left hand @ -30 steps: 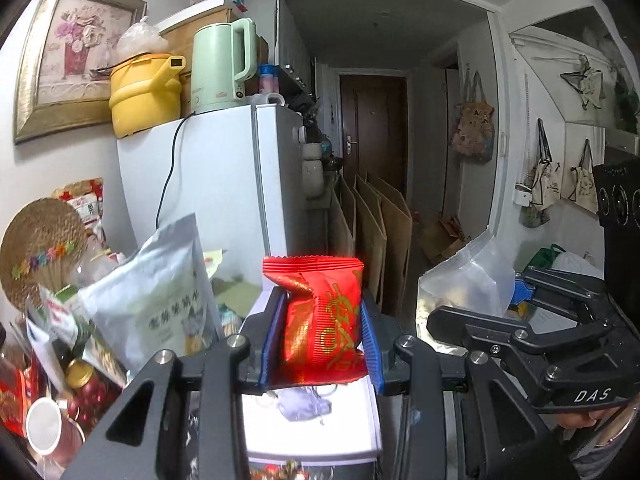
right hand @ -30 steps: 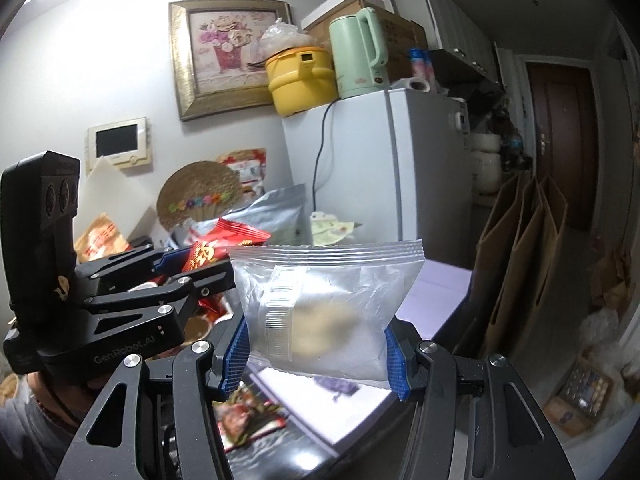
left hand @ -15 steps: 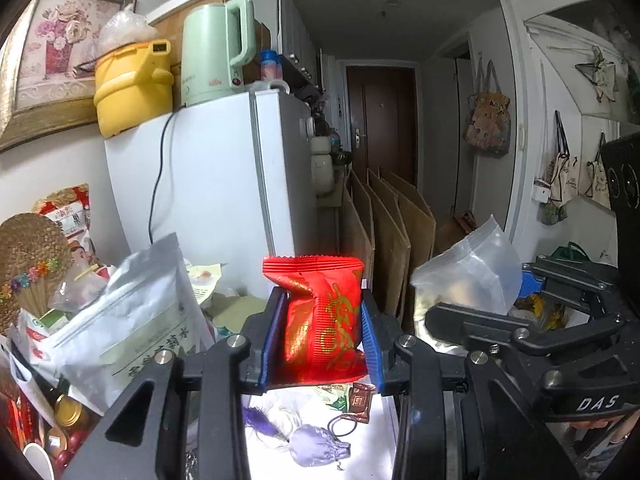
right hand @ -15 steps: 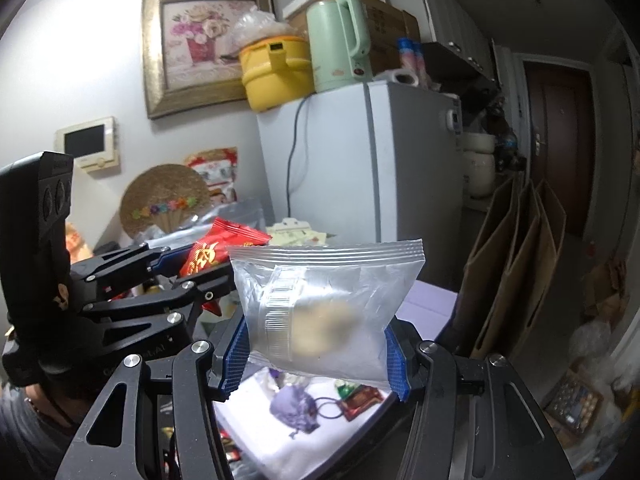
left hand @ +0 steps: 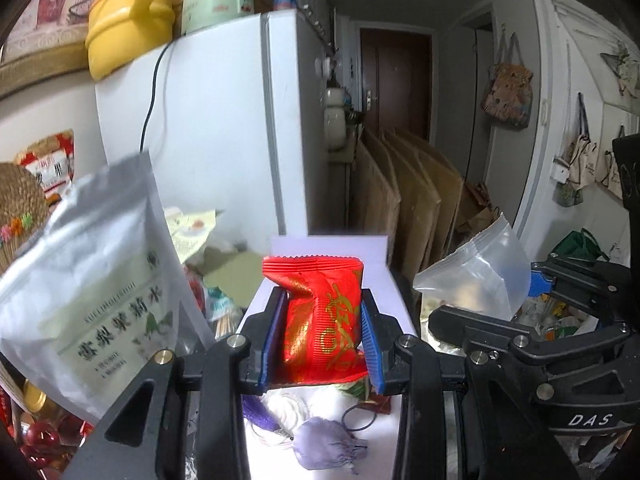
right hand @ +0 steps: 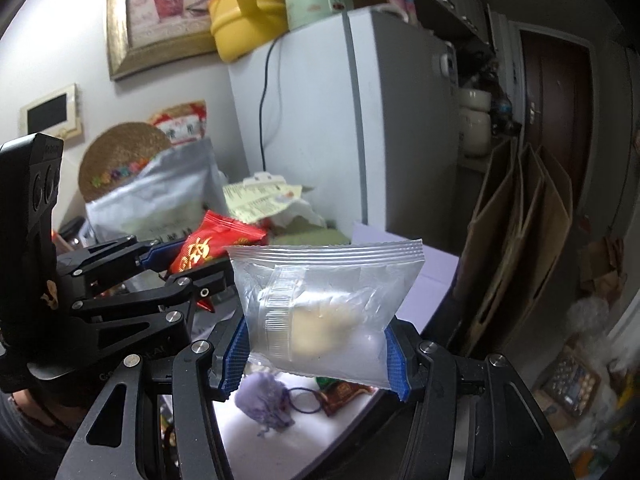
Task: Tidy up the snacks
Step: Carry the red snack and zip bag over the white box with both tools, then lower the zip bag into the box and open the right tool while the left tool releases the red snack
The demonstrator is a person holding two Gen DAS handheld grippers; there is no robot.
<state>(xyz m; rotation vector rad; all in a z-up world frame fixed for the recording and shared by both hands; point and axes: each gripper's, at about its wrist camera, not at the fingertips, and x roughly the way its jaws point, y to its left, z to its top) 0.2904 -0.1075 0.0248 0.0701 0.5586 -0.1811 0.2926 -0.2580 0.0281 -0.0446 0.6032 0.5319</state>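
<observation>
The left gripper (left hand: 320, 332) is clamped on a red snack packet (left hand: 320, 316), its 2 blue pads pressing the packet's sides so the ribbed foil buckles inward. The packet stands upright, with gold print on its face and a crimped top edge. The right gripper (right hand: 320, 344) is closed on a clear snack bag (right hand: 328, 304), held upright by its lower corners; a pale, blurred lump sits inside below a serrated top seal. Both packs hang above a white tabletop (left hand: 332, 248), where a lilac drawstring pouch (left hand: 324, 444) lies beside a black hair tie (left hand: 362, 420).
</observation>
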